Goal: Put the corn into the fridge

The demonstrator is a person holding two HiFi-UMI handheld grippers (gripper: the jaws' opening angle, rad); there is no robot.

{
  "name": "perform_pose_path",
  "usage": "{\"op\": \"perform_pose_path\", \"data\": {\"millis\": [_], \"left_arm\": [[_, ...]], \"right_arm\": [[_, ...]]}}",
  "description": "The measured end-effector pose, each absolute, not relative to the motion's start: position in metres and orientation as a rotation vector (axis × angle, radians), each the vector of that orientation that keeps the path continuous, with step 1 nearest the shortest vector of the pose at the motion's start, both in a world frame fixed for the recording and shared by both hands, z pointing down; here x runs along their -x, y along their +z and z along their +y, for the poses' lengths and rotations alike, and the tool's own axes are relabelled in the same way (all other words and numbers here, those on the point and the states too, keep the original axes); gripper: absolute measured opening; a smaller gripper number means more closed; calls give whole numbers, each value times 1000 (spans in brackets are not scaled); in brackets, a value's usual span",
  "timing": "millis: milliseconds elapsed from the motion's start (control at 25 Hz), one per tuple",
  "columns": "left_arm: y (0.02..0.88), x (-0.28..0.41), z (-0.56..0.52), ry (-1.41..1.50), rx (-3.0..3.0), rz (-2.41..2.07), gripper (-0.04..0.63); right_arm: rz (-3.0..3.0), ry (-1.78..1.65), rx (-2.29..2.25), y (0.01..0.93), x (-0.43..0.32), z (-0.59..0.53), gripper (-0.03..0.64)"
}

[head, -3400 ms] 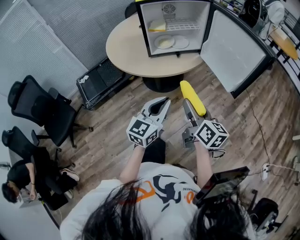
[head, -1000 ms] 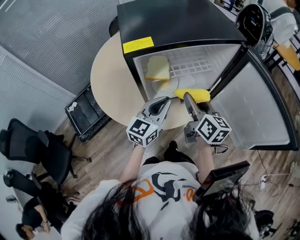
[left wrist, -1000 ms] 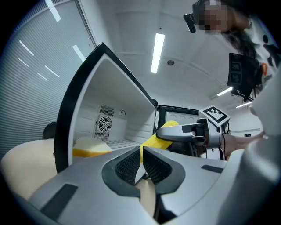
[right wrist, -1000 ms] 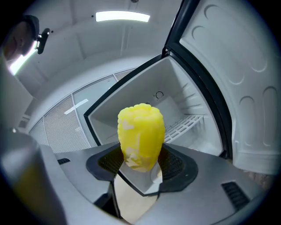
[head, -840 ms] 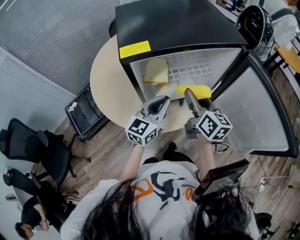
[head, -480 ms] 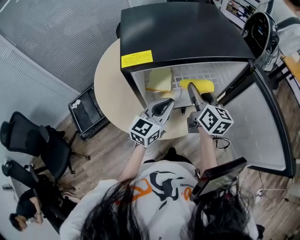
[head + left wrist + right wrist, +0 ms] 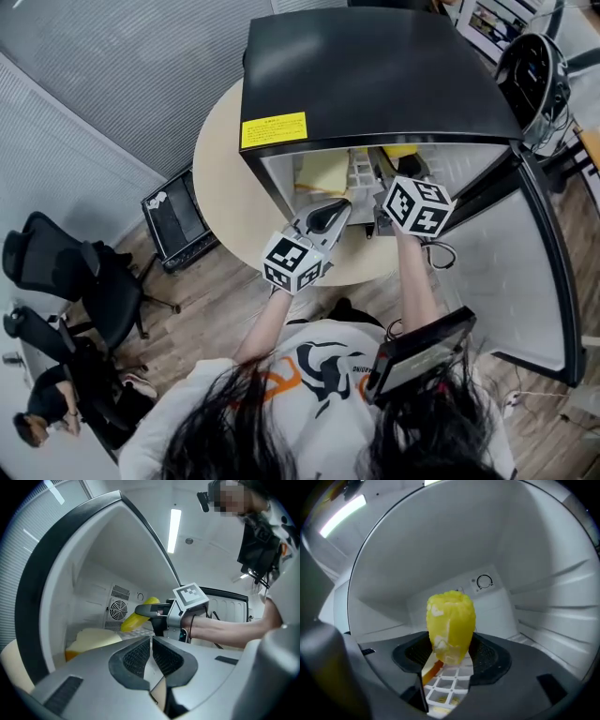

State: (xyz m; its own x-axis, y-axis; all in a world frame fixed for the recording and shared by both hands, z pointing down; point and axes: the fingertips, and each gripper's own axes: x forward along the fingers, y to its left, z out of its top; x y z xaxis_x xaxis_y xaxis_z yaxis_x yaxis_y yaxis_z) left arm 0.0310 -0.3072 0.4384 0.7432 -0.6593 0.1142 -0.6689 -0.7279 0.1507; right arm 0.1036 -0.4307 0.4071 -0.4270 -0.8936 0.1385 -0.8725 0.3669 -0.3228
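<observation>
Placement step: right gripper (image 7: pixel 451 654) clamps corn (image 7: pixel 451 616) inside fridge (image 7: pixel 375 75), seemingly above wire shelf (image 7: pixel 449 686). Next, likely: lower, release. Left gripper (image 7: pixel 151 656) closed, empty.

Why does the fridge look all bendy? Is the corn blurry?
Left gripper view and right gripper view: the wide-angle lens bends the fridge walls into curves. Right gripper view: the corn is close, slightly soft, brightly lit. Head view: pale sheen on the fridge's black top.
</observation>
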Motion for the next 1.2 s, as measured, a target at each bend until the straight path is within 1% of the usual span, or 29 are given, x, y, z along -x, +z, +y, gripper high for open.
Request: {"op": "perform_pose_path", "data": {"millis": [160,600,760,1080,1200], "left_arm": [[439,-24,-312,84,-2750,-1063,14],[443,-22,-309,81,-2749,-1036,14],[442,-22,-307,80,-2754,-1023,14],[444,-24,-302,90,-2763,-993,14],[446,-24,-301,92,-2763,-990,14]], "right_arm": [[2643,-461,1719,416,-98,-441,252],[2741,-444,1809,450,-102,-420,252],[2803,-380,1889,461,-103,-413,252],[2896,-213,1971,462,-102,-415,253],[2904,-217,1962,461,-100,-418,253]]}}
